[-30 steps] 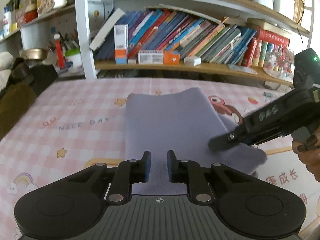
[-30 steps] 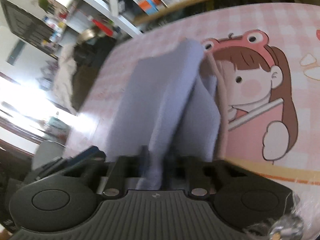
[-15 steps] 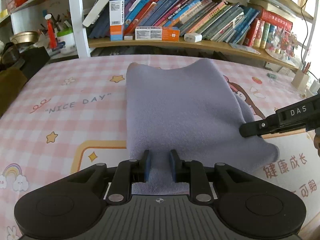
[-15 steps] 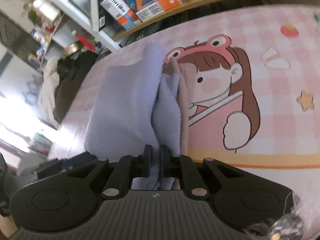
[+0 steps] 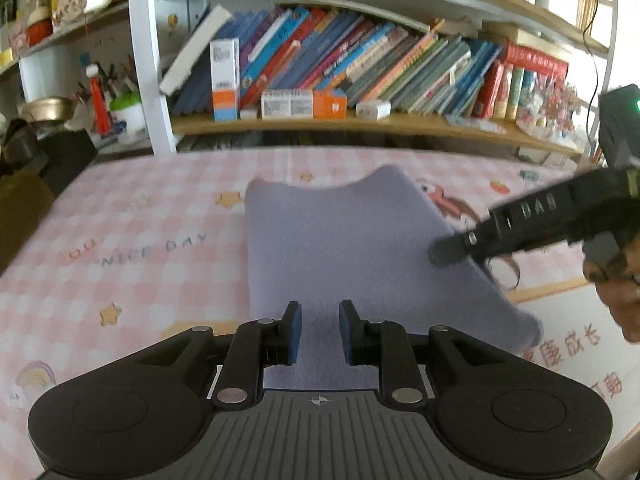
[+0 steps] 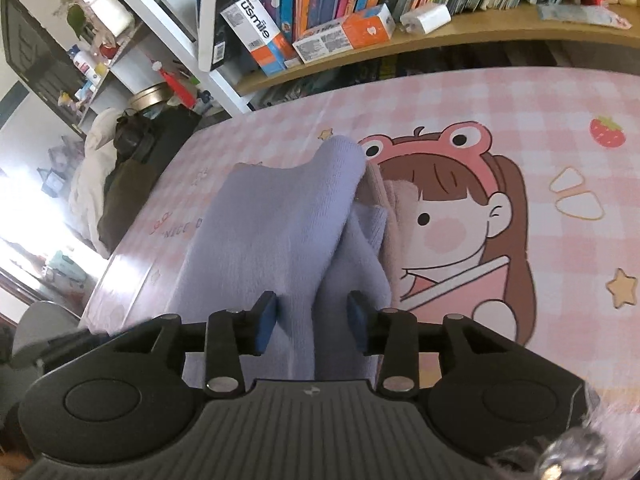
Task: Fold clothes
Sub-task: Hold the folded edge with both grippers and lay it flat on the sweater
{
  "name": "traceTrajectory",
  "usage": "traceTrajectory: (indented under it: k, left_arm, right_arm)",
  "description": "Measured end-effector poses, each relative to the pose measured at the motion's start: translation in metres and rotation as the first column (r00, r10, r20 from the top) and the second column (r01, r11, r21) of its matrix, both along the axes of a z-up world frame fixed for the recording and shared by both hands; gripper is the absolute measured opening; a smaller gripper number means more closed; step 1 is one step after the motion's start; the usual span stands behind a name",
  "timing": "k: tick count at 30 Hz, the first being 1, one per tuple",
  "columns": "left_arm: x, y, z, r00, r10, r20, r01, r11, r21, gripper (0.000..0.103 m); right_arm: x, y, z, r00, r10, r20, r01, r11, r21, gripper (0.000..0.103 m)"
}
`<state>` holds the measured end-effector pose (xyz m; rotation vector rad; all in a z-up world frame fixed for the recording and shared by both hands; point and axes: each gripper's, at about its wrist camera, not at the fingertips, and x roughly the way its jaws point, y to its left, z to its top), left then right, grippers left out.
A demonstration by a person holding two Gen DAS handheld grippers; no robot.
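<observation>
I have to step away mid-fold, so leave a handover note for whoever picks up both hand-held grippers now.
Left hand-held gripper: jaws slightly apart over the near edge of the lavender garment, pads not pressing it.
Right hand-held gripper: jaws opening, a fold of the garment between them, not clamped.
Garment: lies folded on the pink checked mat, in front of the bookshelf; along its right side the layers are bunched and uneven.
Done: main fold laid over.
Left: probably straighten the right-side layers, then make the next fold.

Bright daylight, window glare at left — fisheye-bent edges, slight motion blur.
</observation>
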<state>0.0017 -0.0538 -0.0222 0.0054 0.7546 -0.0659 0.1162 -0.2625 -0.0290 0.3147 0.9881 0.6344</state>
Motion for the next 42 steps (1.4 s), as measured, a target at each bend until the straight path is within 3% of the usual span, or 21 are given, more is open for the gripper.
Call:
traceTrajectory:
  k: [2,6,9,10,13,18,22,26,35,39,42]
  left_arm:
    - [0.001,0.001,-0.006,1.000,0.007,-0.018,-0.008,1.000,-0.004,0.022]
    - [0.000,0.006,-0.008,1.000,0.013,-0.017,-0.013,1.000,-0.027,0.022]
    - [0.001,0.007,-0.010,1.000,0.016,-0.020,-0.017,0.999,-0.028,0.022]
    - [0.001,0.006,-0.010,1.000,0.017,-0.020,-0.017,1.000,-0.025,0.022]
    - [0.002,0.006,-0.010,1.000,0.012,-0.023,-0.012,1.000,-0.021,0.022]
    - [0.002,0.008,-0.008,1.000,0.009,-0.021,-0.010,0.999,-0.030,0.022]
    - [-0.005,0.009,0.006,0.999,-0.005,0.034,0.006,0.999,-0.032,0.022]
    - [-0.010,0.014,0.021,0.996,-0.015,0.092,0.016,1.000,-0.018,0.022]
    - [-0.003,0.016,0.017,0.996,-0.044,0.076,0.045,0.999,-0.018,0.022]
    - [0.000,0.014,0.007,0.997,-0.067,0.042,0.068,0.998,-0.015,0.022]
    - [0.003,0.015,-0.004,0.997,-0.075,0.002,0.075,0.997,-0.008,0.022]
  right_arm:
    - [0.000,0.002,0.001,1.000,0.022,0.011,-0.022,0.999,0.024,0.011]
    - [-0.025,-0.013,0.029,0.981,0.054,0.187,-0.089,0.979,0.183,0.011]
    - [-0.025,-0.016,0.022,0.985,-0.019,0.170,0.005,0.997,0.079,0.008]
    - [-0.019,-0.016,0.012,0.989,-0.057,0.138,0.055,0.998,0.017,0.006]
    - [-0.004,-0.023,-0.014,0.993,-0.104,0.050,0.106,0.993,-0.042,0.004]
    - [-0.016,-0.027,0.002,0.991,-0.092,0.093,0.097,0.994,-0.045,0.007]
    - [-0.035,-0.032,0.022,0.984,-0.084,0.154,0.093,0.994,-0.050,0.026]
    - [-0.053,-0.037,0.041,0.983,-0.059,0.172,0.067,0.997,-0.042,0.030]
    - [-0.080,-0.008,0.038,0.988,0.056,0.144,-0.040,0.993,-0.112,0.028]
    - [-0.070,0.001,0.009,0.997,0.000,0.076,0.015,0.981,-0.196,0.014]
    - [-0.064,-0.002,-0.007,0.999,-0.047,0.019,0.050,0.982,-0.180,0.013]
